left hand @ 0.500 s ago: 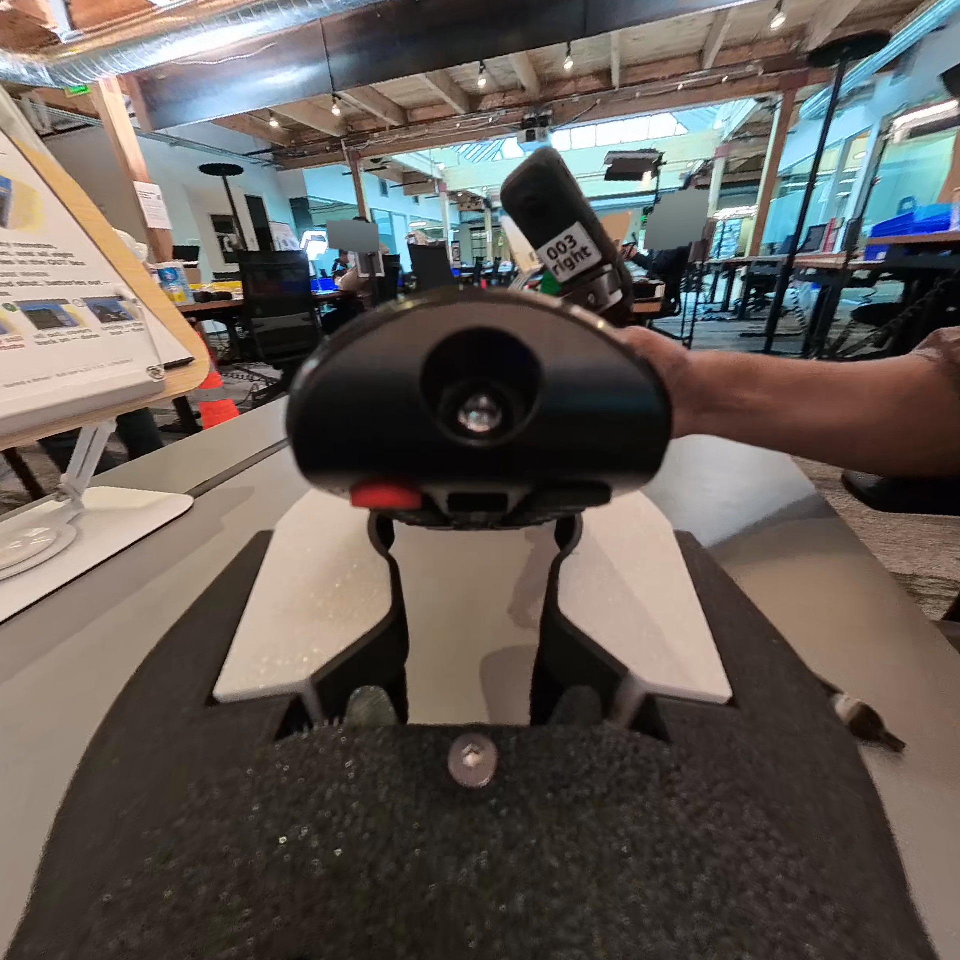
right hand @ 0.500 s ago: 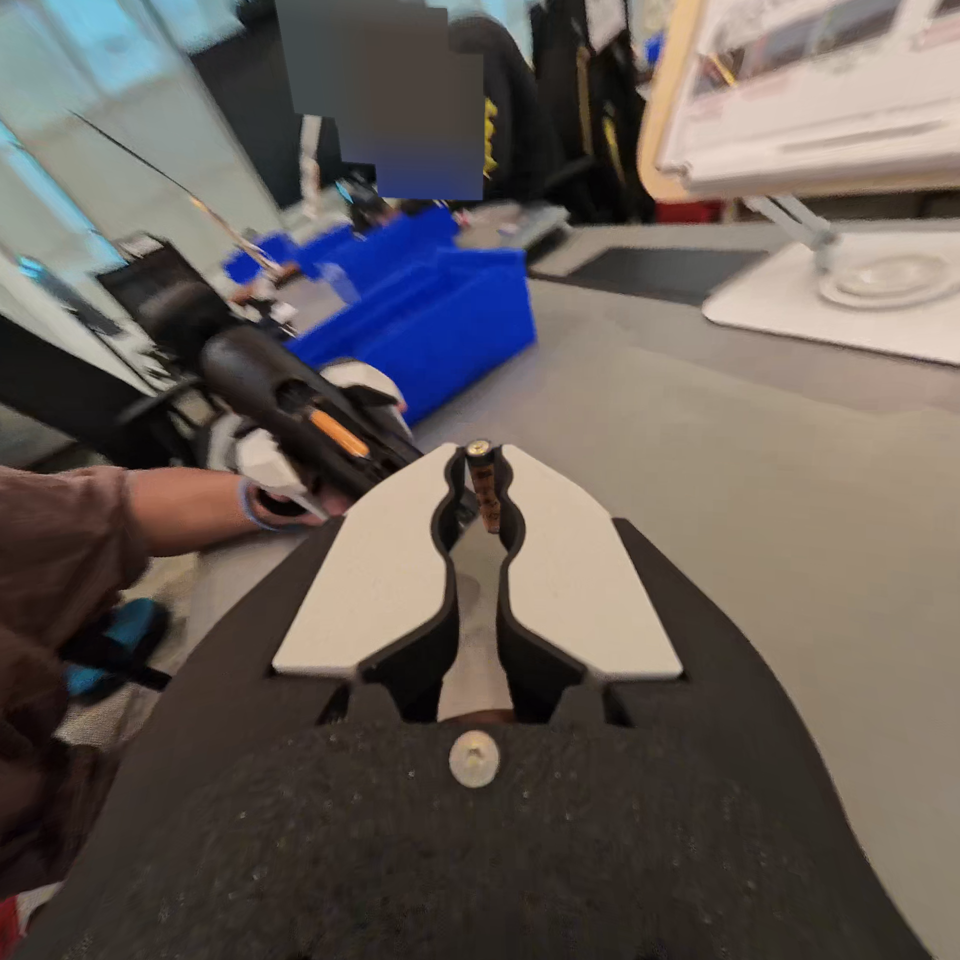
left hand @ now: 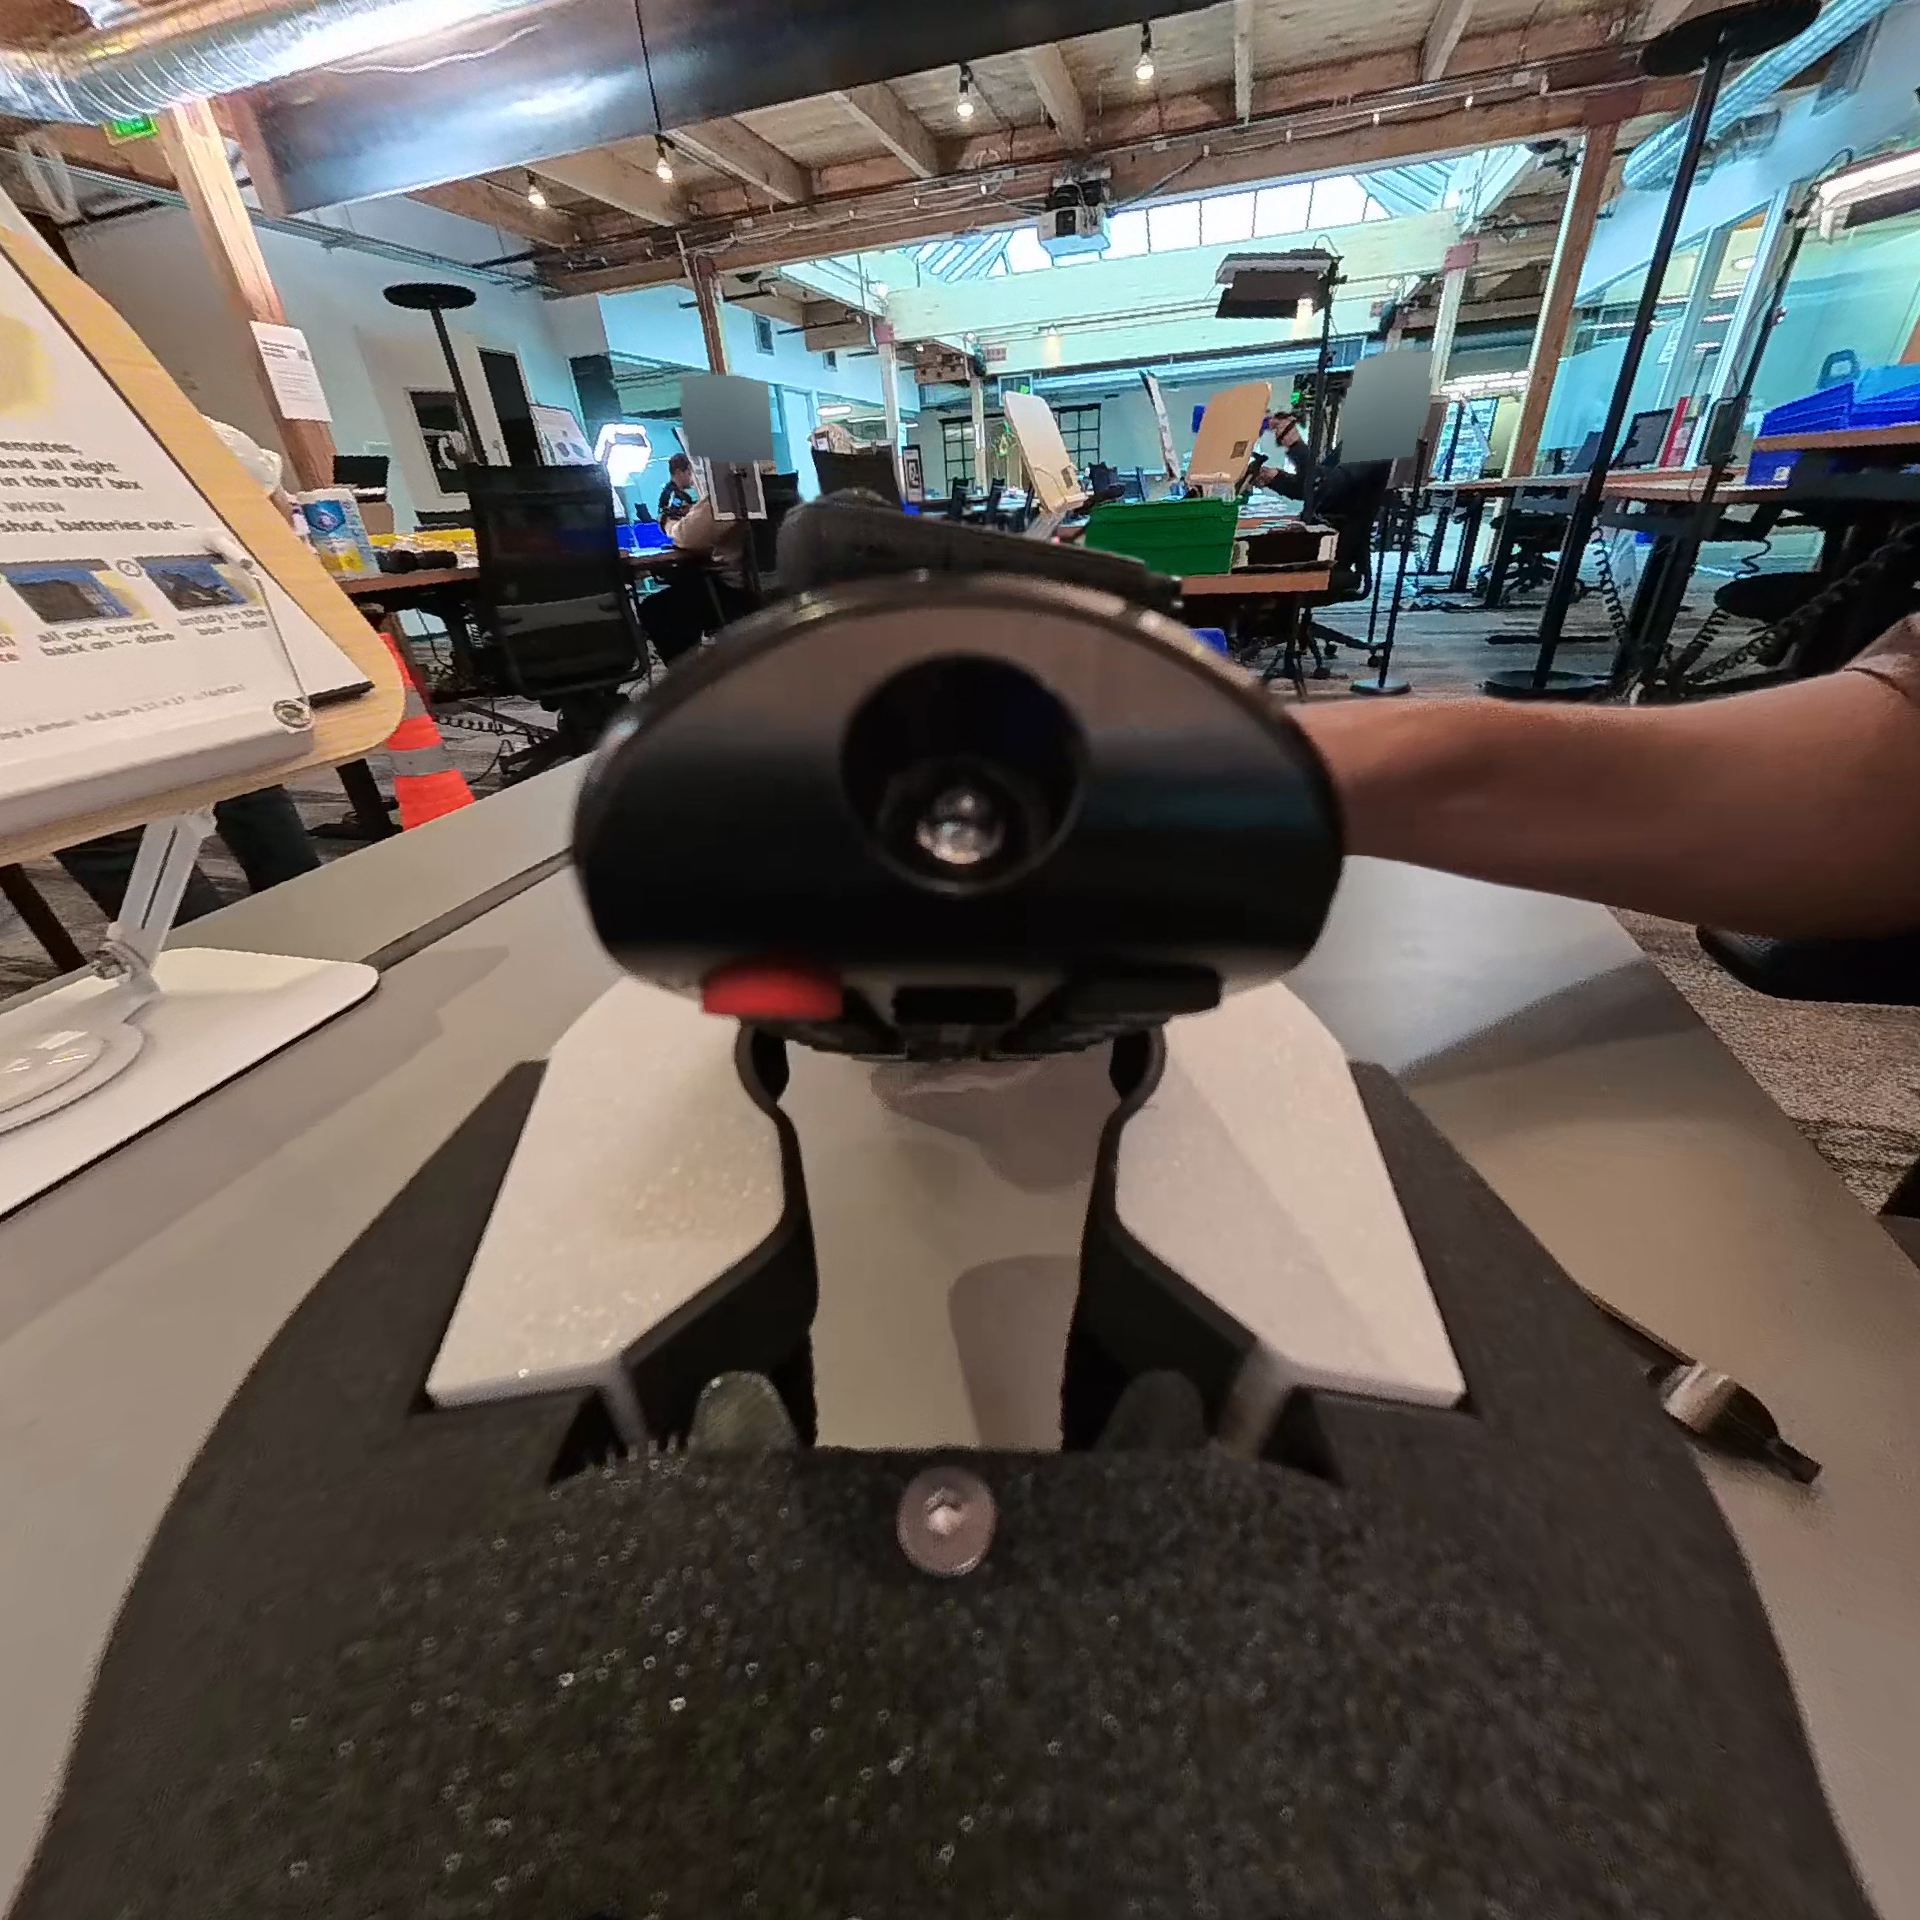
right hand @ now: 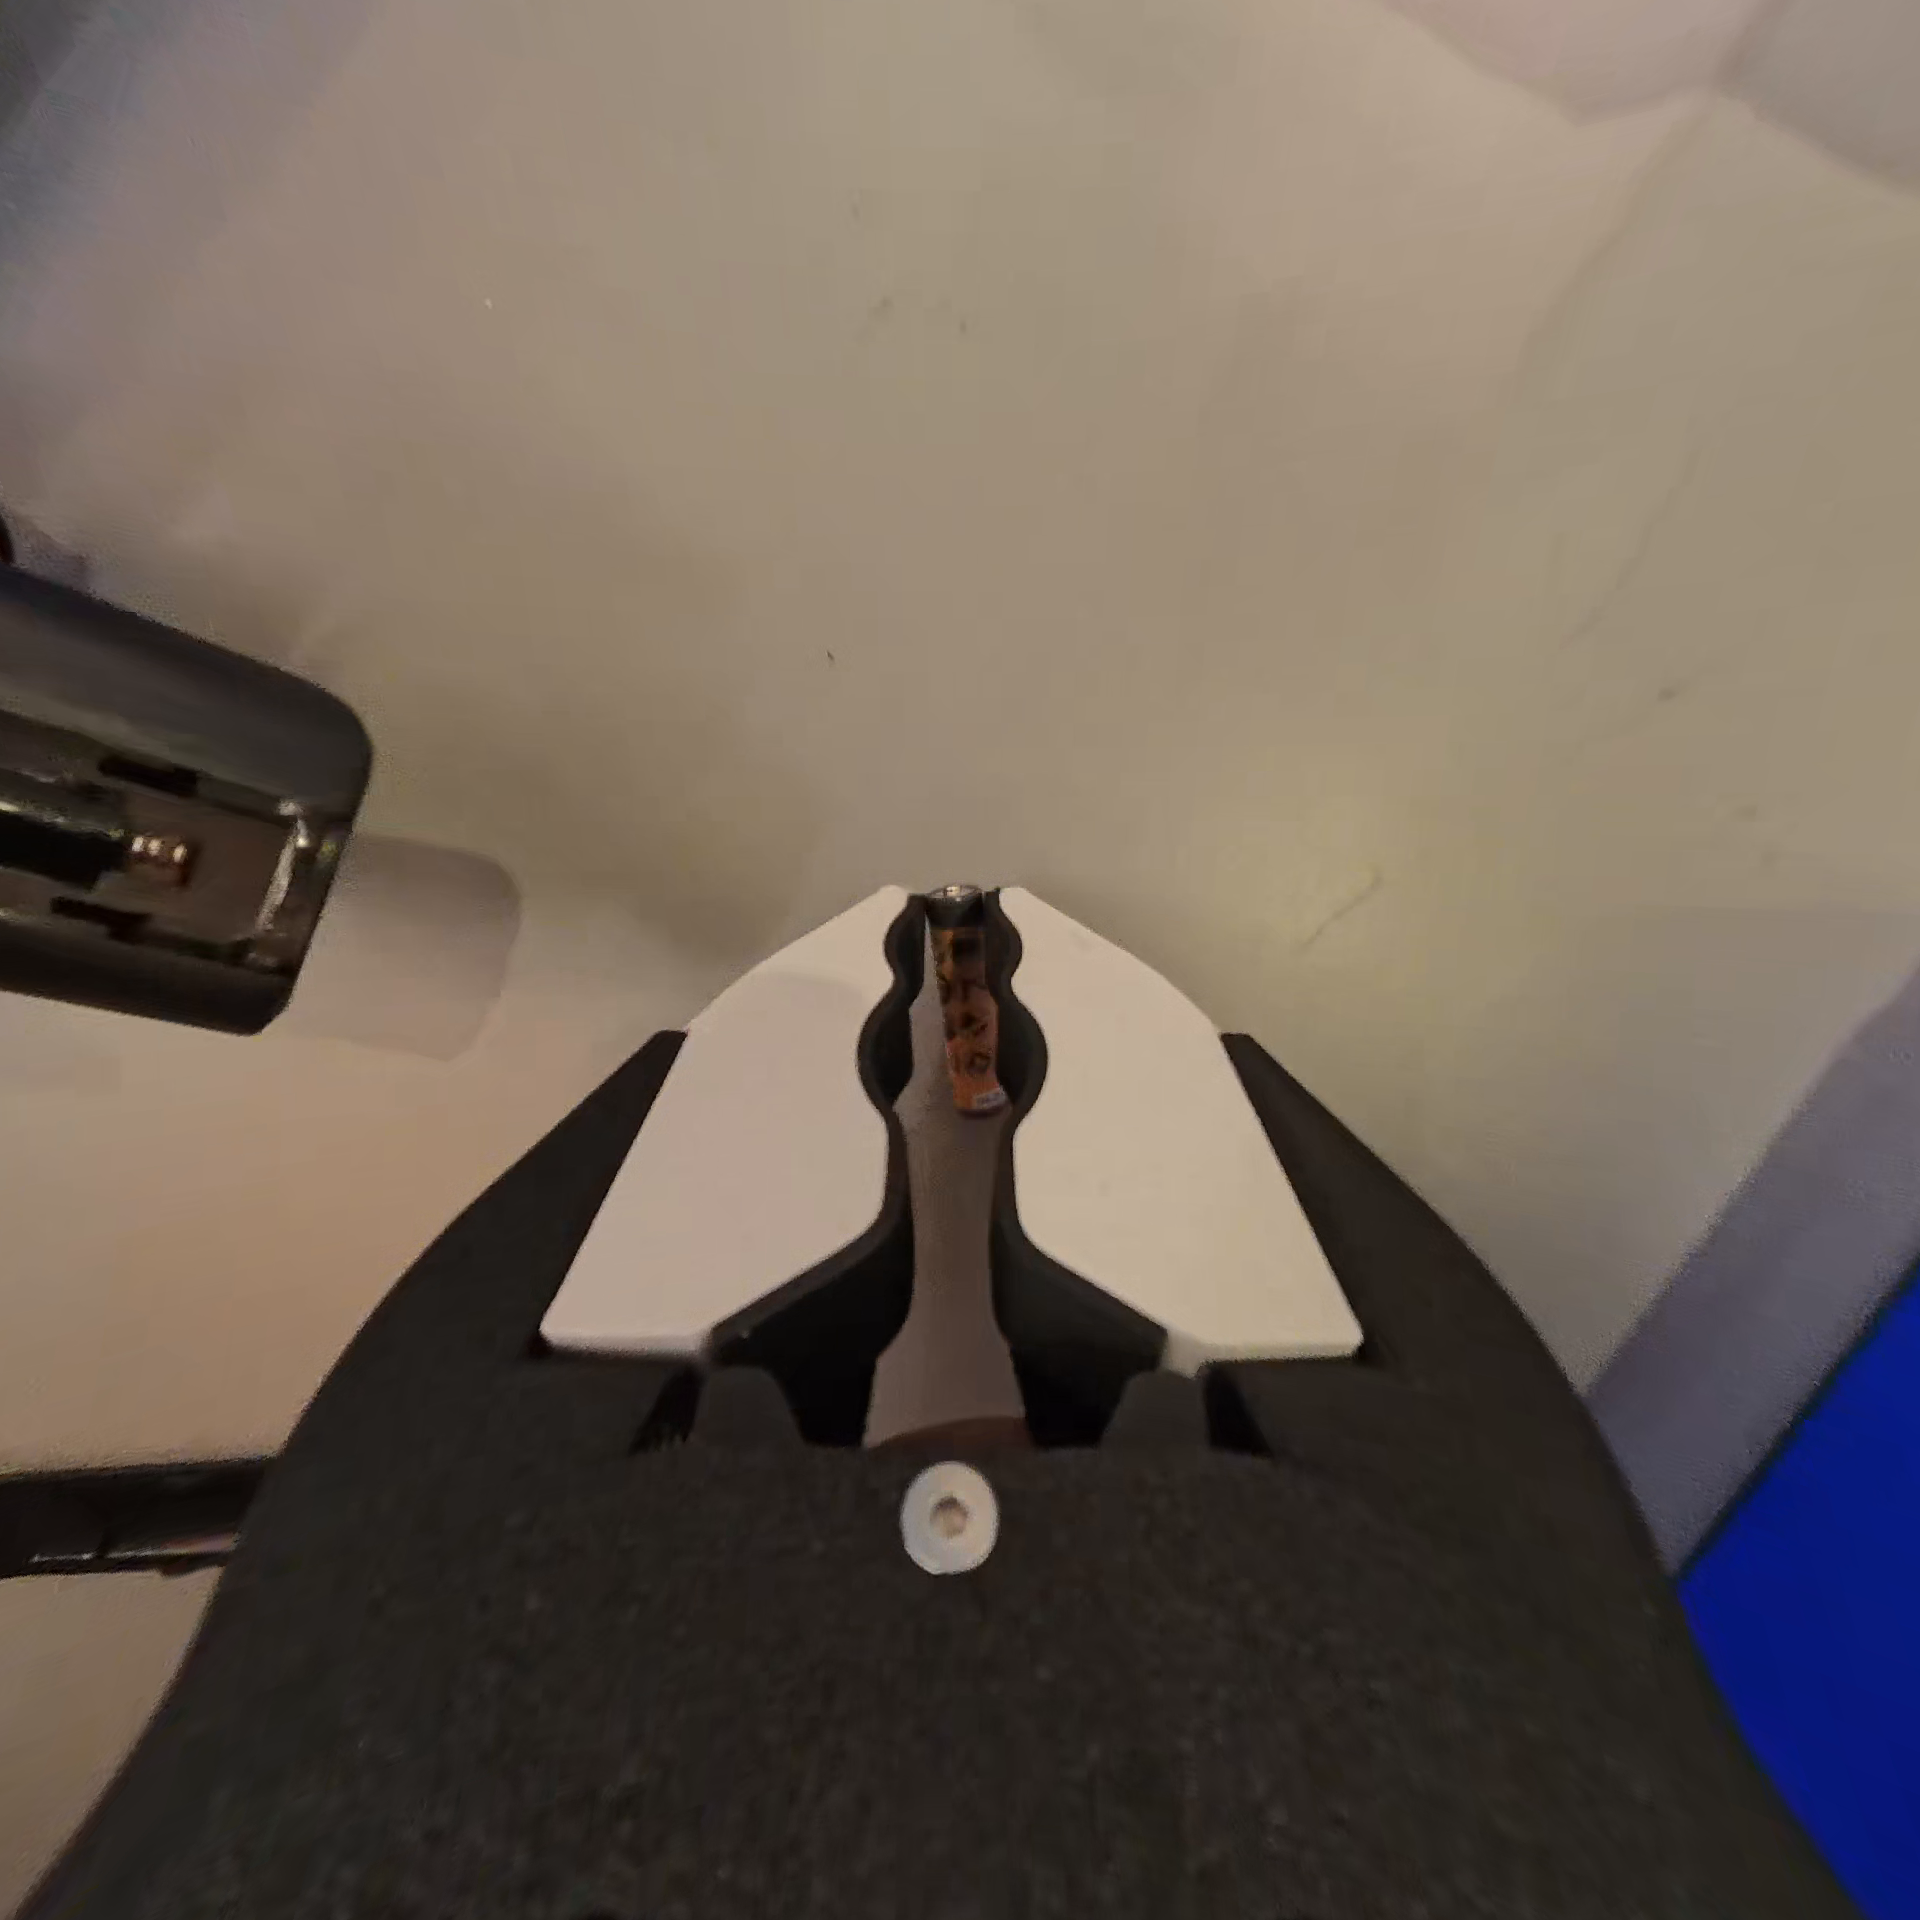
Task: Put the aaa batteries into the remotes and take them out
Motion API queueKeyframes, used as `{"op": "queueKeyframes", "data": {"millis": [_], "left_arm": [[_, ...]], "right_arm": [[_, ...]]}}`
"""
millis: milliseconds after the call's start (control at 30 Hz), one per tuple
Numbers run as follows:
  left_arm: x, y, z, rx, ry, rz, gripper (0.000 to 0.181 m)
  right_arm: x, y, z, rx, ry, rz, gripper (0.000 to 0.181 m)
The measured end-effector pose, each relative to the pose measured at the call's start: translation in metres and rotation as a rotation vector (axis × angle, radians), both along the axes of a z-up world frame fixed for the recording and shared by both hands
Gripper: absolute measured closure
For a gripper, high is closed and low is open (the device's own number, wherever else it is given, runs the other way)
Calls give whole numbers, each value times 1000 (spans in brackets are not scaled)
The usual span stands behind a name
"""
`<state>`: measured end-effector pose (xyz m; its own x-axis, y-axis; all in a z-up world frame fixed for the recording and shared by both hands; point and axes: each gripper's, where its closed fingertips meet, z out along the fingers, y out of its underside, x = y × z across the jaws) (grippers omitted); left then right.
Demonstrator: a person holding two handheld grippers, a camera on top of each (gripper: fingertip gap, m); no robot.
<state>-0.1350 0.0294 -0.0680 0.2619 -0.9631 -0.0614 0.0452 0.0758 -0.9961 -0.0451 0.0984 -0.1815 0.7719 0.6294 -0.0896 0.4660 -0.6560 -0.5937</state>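
My left gripper (left hand: pixel 951 1049) is shut on a black remote (left hand: pixel 956 790), held end-on above the grey table (left hand: pixel 1507 1091). The remote's front lens and a red button face the camera. My right gripper (right hand: pixel 961 904) is shut on an orange-and-black AAA battery (right hand: pixel 968 1008), which lies along the fingers with its metal end at the tips. It points down at the pale tabletop (right hand: pixel 1039 416). In the right wrist view the remote's open battery bay (right hand: pixel 156 862), with a metal contact showing, is at the left edge, apart from the battery. The right forearm (left hand: pixel 1610 810) reaches in behind the remote.
A tilted instruction board on a white stand (left hand: pixel 135 582) stands on the table at the left. A small dark cylinder with a pale end (left hand: pixel 1725 1403) lies on the table at the right. A blue bin (right hand: pixel 1818 1558) is at the lower right of the right wrist view. One gripper's finger ends stand about 15 cm off the other's.
My right gripper has tipped from looking across the table to pointing down at it, with the battery still held. Its handle has dropped behind the remote. The left gripper holds steady.
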Motion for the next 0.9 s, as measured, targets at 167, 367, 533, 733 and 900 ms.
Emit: {"op": "queueKeyframes", "data": {"millis": [167,367,533,733,900], "left_arm": [[2,0,-3,3,12,-2,121],[1,1,-3,6,19,4,121],[3,-2,-3,12,19,-6,121],[2,-4,1,34,4,0,121],[1,-5,4,109,20,36,121]], "right_arm": [[-2,0,-15,-20,51,-10,171],[-3,0,-15,-23,79,-10,171],[-10,-2,-4,14,111,26,160],[-22,-5,52,139,308,77,157],[-60,-32,83,-141,799,75,118]]}}
